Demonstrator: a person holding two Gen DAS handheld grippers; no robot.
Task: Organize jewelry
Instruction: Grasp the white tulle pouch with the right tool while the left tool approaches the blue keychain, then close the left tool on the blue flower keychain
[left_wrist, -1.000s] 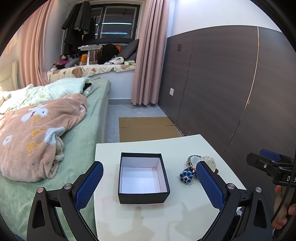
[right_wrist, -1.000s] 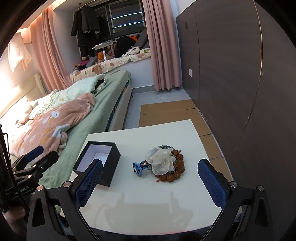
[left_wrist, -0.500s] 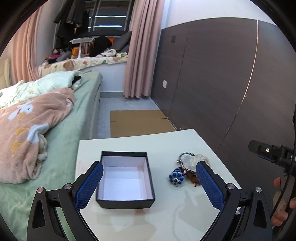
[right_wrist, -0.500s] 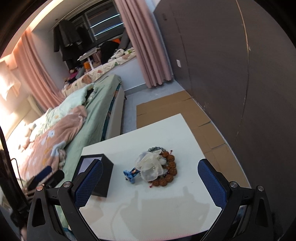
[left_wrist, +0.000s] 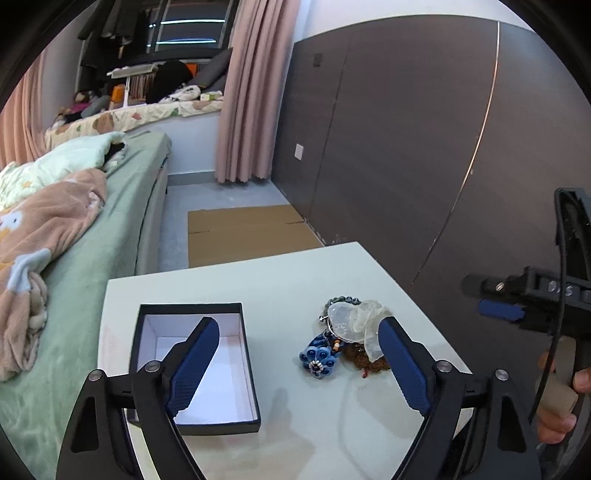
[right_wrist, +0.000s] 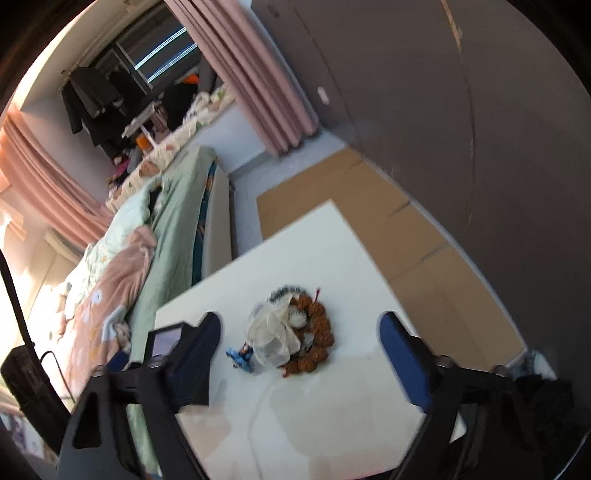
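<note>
Black box (left_wrist: 192, 363) open on white surface (left_wrist: 280, 280), jewelry pile (left_wrist: 347, 339) just beside. Bed (left_wrist: 110, 236) alongside; nothing blocking. Left gripper (left_wrist: 299, 365) and right gripper (right_wrist: 299, 354) fingers spread, closing, pinching nothing.

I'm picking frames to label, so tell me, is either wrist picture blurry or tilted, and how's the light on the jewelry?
Left wrist view: sharp and level; the jewelry pile and black box are evenly lit, with soft shadows on the table. Right wrist view: tilted and motion-smeared; the jewelry pile has soft edges, and warm glare washes the left side.
</note>
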